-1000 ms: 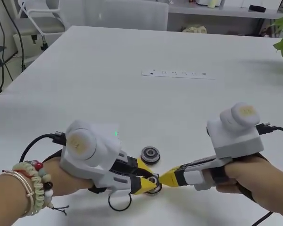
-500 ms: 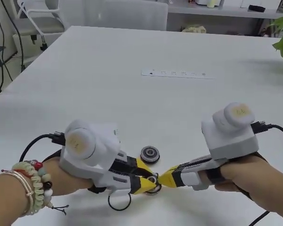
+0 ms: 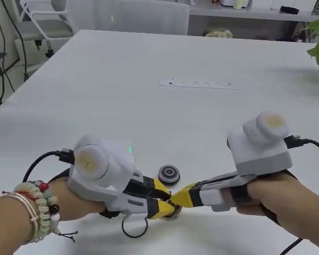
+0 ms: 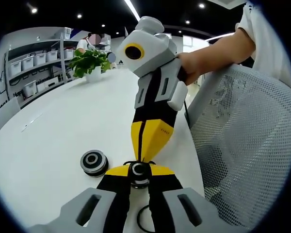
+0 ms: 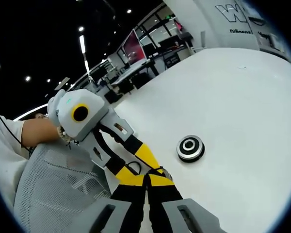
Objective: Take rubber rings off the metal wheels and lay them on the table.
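Left gripper view has the left gripper (image 4: 139, 170) clamped narrow on a small round silver metal wheel (image 4: 139, 174), held low over the white table (image 4: 53, 126). The right gripper (image 4: 146, 154) comes in from above with its yellow jaws drawn almost together, tips touching the wheel's rim. Whether they have nipped the thin black rubber band around that wheel I cannot tell.

The wheel looks stiff, smooth and fairly dense for its size, so a firm squeeze across its flat faces should hold it. The band is likely light, soft and stretchy. It probably wants pinching at the outer edge and peeling sideways, and it may snap back or slip.

A second metal wheel with a dark rubber rim (image 4: 93, 162) lies flat just beside them. One loose black rubber ring (image 3: 134, 236) lies on the table under the left gripper.

Pale storage bins (image 4: 28, 62) sit on far shelving, contents too distant to make out.
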`<state>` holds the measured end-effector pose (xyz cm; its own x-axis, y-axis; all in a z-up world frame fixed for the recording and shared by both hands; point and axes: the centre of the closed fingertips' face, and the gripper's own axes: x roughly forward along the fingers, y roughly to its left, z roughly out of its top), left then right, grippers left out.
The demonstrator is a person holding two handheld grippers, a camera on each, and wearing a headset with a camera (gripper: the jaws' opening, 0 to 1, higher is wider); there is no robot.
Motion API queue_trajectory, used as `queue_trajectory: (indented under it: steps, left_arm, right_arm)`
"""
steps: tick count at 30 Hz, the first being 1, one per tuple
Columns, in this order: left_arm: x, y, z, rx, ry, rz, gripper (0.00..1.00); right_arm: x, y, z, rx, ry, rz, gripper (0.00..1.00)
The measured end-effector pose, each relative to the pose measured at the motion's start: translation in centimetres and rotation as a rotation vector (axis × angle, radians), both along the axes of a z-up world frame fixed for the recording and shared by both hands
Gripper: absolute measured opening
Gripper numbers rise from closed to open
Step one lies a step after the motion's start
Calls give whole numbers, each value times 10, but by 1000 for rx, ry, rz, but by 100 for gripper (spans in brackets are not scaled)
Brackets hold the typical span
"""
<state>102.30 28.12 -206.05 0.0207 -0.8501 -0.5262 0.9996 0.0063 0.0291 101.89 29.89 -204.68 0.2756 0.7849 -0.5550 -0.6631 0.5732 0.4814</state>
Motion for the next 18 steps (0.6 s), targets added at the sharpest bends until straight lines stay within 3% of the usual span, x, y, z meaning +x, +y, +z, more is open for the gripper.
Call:
queue_trajectory:
  steps: [4,13,18]
  left_arm:
    - [0,0,0,1,0,0,8]
    - [0,0,0,3,1,5,8]
    - [0,0,0,9,0,5,8]
  right_arm:
    - [2,-2,-2,4,22,-21,0]
    - [5,-14,-16,-66,49,-69,0]
    - [7,-18,-17,-68,62,-96,0]
